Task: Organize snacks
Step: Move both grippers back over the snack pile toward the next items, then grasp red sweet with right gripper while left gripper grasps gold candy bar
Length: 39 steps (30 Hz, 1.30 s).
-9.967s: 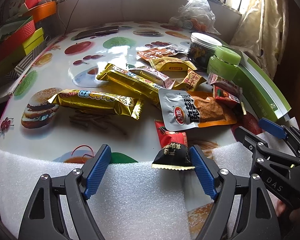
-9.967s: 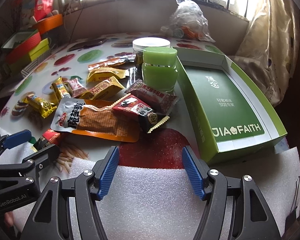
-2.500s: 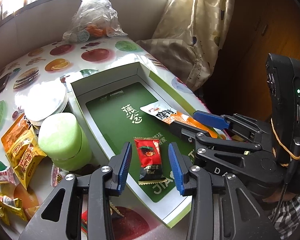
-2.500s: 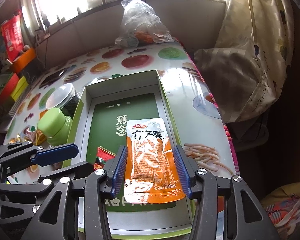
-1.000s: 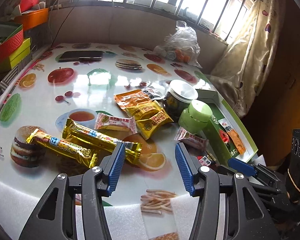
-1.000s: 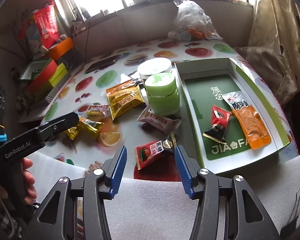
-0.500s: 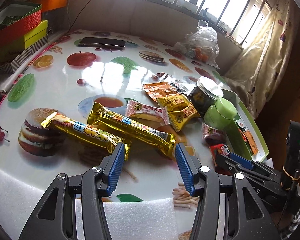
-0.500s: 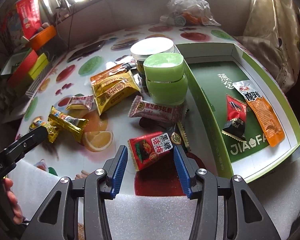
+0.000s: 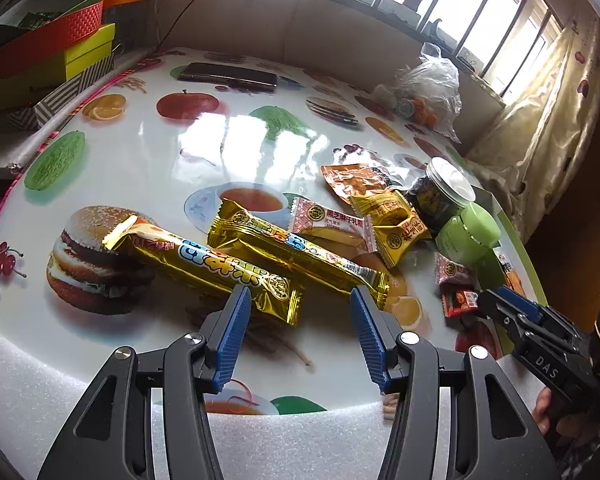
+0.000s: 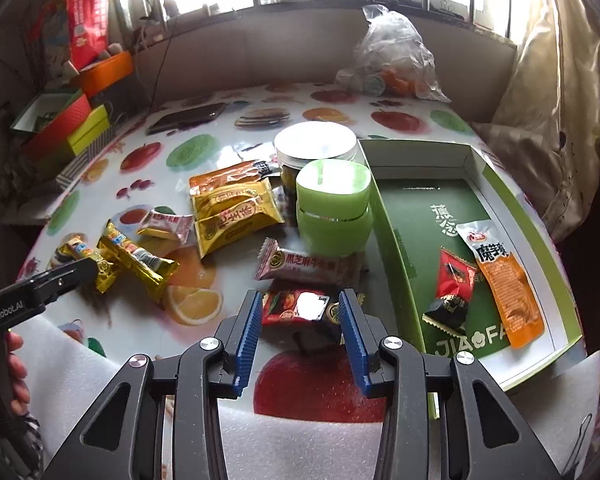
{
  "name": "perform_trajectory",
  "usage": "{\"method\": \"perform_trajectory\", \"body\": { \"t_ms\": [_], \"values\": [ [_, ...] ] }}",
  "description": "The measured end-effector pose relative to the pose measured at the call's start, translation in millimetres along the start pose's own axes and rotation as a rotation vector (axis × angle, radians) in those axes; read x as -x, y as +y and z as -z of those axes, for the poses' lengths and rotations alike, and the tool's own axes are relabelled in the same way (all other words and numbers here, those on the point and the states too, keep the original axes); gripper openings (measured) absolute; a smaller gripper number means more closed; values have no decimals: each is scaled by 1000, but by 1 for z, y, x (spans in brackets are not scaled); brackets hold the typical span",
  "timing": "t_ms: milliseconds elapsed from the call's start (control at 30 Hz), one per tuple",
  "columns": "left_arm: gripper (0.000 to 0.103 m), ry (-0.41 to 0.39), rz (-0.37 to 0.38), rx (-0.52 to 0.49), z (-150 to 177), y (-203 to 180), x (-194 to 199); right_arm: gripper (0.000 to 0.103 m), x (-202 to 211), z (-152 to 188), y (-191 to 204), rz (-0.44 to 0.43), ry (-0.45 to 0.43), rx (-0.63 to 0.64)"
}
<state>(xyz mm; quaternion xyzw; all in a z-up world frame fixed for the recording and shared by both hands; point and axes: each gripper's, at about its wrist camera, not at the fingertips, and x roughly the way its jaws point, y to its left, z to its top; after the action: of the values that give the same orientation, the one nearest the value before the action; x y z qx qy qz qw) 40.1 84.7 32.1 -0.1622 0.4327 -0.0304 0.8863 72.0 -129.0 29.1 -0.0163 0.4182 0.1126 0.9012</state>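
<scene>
The green box is sitting at the right edge of the table, and three snacks are already lying inside it: an orange pouch, a red packet and a small black one. So the tidying looks only partly done, because many more snacks are still lying out on the table to the left of the box. The right gripper is closing its blue tongs around a red candy packet that is lying just left of the box; the packet is sitting between the tongs, but I cannot see them pressing it yet. The left gripper is hanging with its tongs spread apart and nothing in them, far to the left of the box, over the ends of two long gold bars. Between those bars and the box, a pink packet, some yellow packets, a green jar and a white-lidded jar are waiting too.
</scene>
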Motion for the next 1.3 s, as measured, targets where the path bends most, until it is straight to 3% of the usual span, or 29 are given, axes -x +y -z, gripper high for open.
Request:
{"method": "perform_trajectory", "body": {
  "t_ms": [167,367,500,633,900,1133,1300],
  "values": [
    [53,14,5,-12,2,-3,-2,44,-24,-6,1,15,23,26],
    [53,28,-19,1,4,4,-6,44,-30,9,7,-131,77,-49],
    [53,34,-31,8,4,6,-8,44,-27,13,29,-208,96,-7],
    [53,29,-36,20,3,11,-7,44,-20,11,33,-217,67,44],
    [53,34,-62,52,2,23,-8,50,-22,19,25,-315,146,180],
    [53,37,-82,66,0,26,-8,50,-24,19,38,-287,163,296],
    [53,37,-103,92,-4,35,-9,34,-24,23,43,-198,126,344]
  ]
}}
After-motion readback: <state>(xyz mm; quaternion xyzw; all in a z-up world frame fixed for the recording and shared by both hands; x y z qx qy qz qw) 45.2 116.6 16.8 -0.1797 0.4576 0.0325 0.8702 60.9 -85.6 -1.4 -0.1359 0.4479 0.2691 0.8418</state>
